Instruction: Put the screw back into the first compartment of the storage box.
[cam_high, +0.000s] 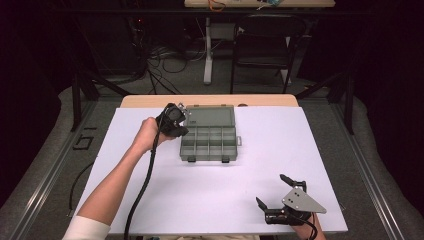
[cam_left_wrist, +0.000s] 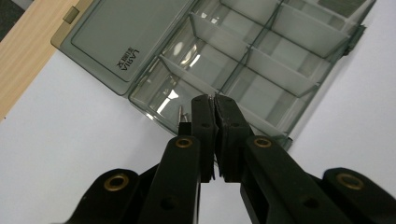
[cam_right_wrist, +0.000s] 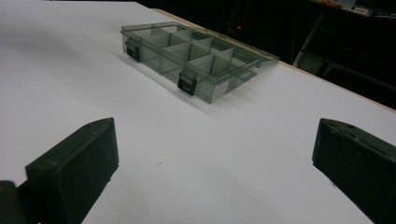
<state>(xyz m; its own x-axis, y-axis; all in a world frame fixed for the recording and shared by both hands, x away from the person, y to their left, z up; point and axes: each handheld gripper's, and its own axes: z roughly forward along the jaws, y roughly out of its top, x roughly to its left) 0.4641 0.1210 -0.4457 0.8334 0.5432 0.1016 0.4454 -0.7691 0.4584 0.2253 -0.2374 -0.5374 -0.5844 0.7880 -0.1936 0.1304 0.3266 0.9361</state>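
Two grippers are being kept apart: the left gripper (cam_left_wrist: 215, 100), jaws pressed together, over the light, rigid, slippery smoky-grey plastic compartment box (cam_high: 209, 135) at mid-table, best gripped by its thin wall; the right gripper (cam_high: 280, 192) is being held wide open.

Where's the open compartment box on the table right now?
In the high view the compartment box sits toward the far middle of the white table, its lid open flat toward the far edge, with the left gripper at its left side.
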